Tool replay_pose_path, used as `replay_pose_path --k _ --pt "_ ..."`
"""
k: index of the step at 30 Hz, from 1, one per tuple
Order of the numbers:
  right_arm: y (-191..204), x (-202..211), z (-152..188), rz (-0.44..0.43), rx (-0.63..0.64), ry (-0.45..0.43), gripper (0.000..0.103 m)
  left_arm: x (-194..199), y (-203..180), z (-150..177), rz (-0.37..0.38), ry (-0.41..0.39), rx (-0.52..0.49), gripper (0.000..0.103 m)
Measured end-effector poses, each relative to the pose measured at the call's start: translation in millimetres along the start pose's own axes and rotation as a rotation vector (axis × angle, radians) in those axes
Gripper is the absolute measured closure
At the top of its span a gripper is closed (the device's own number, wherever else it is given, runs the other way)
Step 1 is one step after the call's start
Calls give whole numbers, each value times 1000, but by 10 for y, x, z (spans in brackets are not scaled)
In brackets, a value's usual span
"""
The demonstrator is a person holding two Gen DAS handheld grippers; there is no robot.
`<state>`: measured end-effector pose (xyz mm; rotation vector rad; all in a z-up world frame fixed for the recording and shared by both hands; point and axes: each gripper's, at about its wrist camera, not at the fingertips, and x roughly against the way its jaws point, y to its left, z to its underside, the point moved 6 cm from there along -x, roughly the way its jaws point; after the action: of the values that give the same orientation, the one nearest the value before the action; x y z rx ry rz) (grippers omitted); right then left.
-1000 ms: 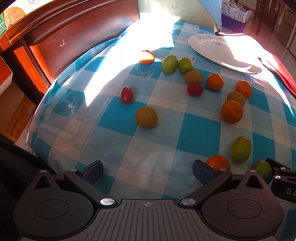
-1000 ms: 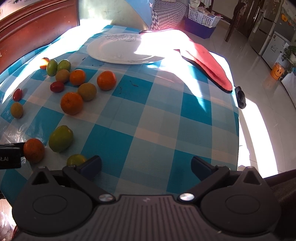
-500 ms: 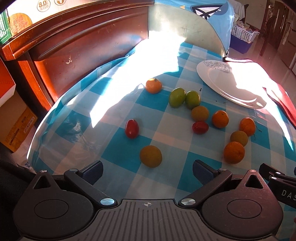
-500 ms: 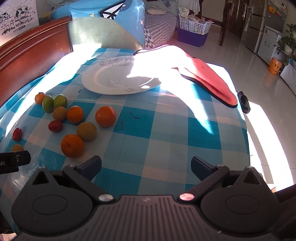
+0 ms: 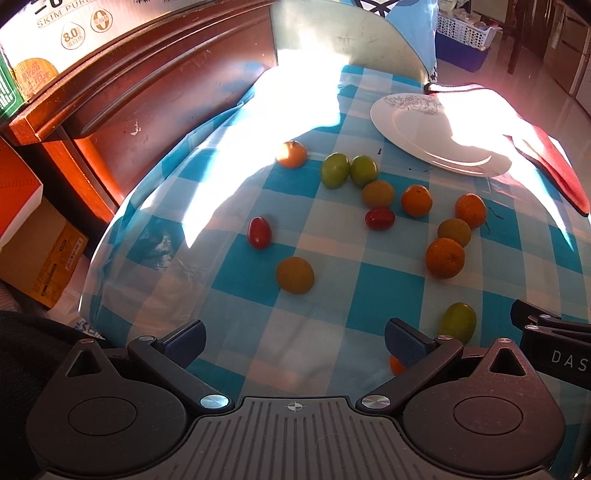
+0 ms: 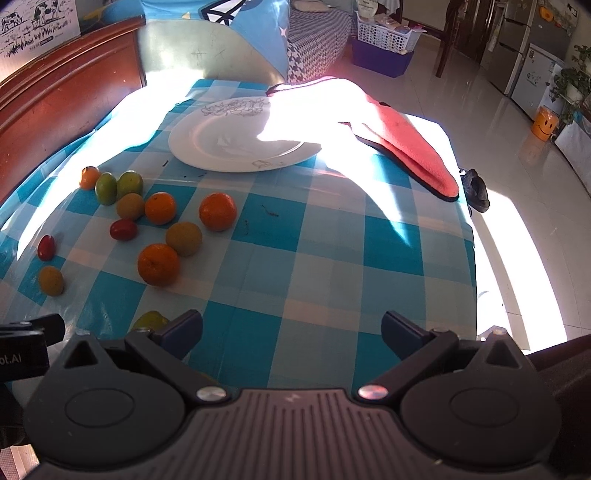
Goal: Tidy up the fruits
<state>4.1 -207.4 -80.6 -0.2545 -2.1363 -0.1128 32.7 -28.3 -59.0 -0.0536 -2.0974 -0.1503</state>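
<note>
Several small fruits lie loose on a blue-checked tablecloth (image 5: 369,273): oranges such as one (image 5: 444,257) (image 6: 159,264), green fruits (image 5: 334,170) (image 6: 106,188), two red tomatoes (image 5: 259,232) (image 5: 379,218), and a yellowish fruit (image 5: 294,275). A white plate (image 5: 436,134) (image 6: 236,134) sits bare at the far side. My left gripper (image 5: 293,341) hangs open near the table's front edge, a green fruit (image 5: 459,322) just right of its right finger. My right gripper (image 6: 291,328) is open over bare cloth, with nothing between its fingers.
A red cloth (image 6: 406,144) drapes over the table's far right edge. A dark wooden headboard (image 5: 147,96) runs along the left. Cardboard boxes (image 5: 40,240) stand on the floor at the left. Tiled floor (image 6: 524,177) and a basket (image 6: 384,33) lie beyond the table.
Both grippers have pulled back and risen, so more of the table and the room shows; the fruits near the front edge sit lower in view. No fruit has moved.
</note>
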Motion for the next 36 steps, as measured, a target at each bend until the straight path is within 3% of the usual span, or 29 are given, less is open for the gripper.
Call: replay_pose_path --k 36 --pt "146 398 40 -3 46 -1 1 273 89 51 2 -13 18 0"
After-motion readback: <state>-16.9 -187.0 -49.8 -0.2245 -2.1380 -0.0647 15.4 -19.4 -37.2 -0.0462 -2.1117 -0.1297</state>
